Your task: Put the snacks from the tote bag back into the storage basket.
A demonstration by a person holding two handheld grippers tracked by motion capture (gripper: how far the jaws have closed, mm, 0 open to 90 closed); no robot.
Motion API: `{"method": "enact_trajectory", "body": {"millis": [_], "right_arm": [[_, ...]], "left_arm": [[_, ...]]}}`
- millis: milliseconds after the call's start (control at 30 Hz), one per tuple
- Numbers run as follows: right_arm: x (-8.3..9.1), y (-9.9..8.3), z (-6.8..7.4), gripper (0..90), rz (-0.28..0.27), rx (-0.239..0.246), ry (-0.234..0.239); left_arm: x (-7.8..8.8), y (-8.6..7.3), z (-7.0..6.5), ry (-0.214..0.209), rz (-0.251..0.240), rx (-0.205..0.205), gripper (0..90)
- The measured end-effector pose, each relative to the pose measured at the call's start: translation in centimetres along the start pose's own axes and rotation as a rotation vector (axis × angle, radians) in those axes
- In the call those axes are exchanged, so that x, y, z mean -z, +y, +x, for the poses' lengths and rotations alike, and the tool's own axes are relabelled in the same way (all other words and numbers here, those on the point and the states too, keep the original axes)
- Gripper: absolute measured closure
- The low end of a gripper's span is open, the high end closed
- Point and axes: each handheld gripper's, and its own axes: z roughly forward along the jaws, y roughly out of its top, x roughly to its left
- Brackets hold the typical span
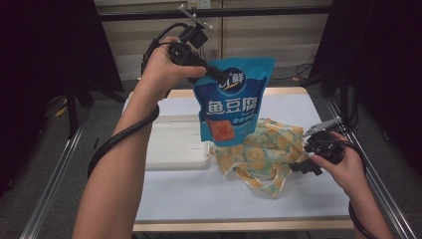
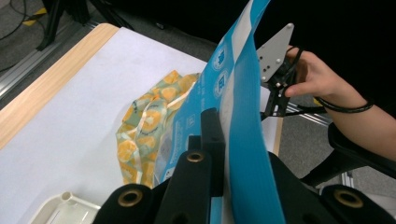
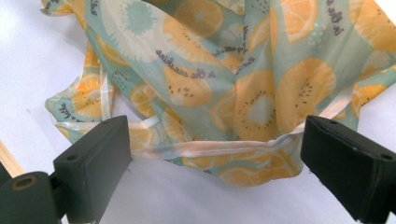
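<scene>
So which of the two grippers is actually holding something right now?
The left gripper: its jaws are clamped on the top edge of the blue snack pouch, held up above the table. The right gripper stands open at the orange-print bag.

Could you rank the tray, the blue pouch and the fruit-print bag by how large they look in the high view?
1. Fruit-print bag, spread crumpled on the table.
2. Tray and blue pouch: too close to call, since the pouch hangs lifted, nearer the camera, and hides part of the tray.

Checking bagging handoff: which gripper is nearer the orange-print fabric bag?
Right. The right gripper sits at the fabric bag, jaws open astride its edge. The left gripper is raised above the table, shut on the blue snack pouch.
</scene>
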Motion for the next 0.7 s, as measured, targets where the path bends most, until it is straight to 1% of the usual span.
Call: {"method": "enact_trajectory", "body": {"millis": [33,100,133,167,200,233,333,367,433,467,533,567,600,700], "right_arm": [[0.0,0.0,0.1,8.2,0.004,-0.005,0.001],[-0.1,0.1,0.1,8.1,0.005,0.006,0.004],[-0.1,0.0,0.2,8.1,0.006,0.004,0.005],[-0.1,0.0,0.2,8.1,0.008,0.001,0.005],[-0.1,0.0,0.1,8.1,0.008,0.004,0.007],[0.0,-0.1,0.0,8.2,0.005,0.008,-0.002],[0.0,-0.1,0.2,8.1,0.009,0.003,-0.003],[0.0,0.0,0.2,8.1,0.002,0.015,0.001],[-0.1,0.2,0.4,8.1,0.011,0.01,0.002],[-0.1,0.2,0.3,8.1,0.002,0.023,0.001],[-0.1,0.3,0.4,8.1,0.002,0.015,-0.005],[-0.1,0.3,0.4,8.1,0.004,0.008,0.001],[-0.1,0.3,0.4,8.1,0.004,0.011,0.003],[0.0,0.4,0.4,8.1,0.008,0.007,0.001]], "left_arm": [[0.1,-0.1,0.1,0.002,0.004,-0.001,90.0],[0.2,-0.4,0.2,-0.004,-0.001,0.008,90.0],[0.4,-0.5,0.3,-0.001,-0.003,0.011,90.0],[0.5,-0.6,0.4,-0.001,-0.003,0.004,90.0],[0.5,-0.7,0.4,-0.001,-0.002,0.01,90.0],[0.7,-0.8,0.4,0.006,-0.002,0.012,90.0],[1.0,-1.1,0.5,0.01,0.001,0.015,90.0],[1.2,-1.3,0.5,0.009,-0.001,0.018,90.0],[1.5,-1.6,0.6,0.017,-0.001,0.021,90.0],[1.6,-1.7,0.7,0.014,0.001,0.022,90.0],[2.0,-2.0,0.7,0.023,0.002,0.022,90.0],[2.1,-2.1,0.8,0.022,0.0,0.025,90.0],[2.3,-2.2,0.8,0.032,0.006,0.021,90.0],[2.8,-2.5,1.0,0.031,-0.004,0.032,90.0]]}}
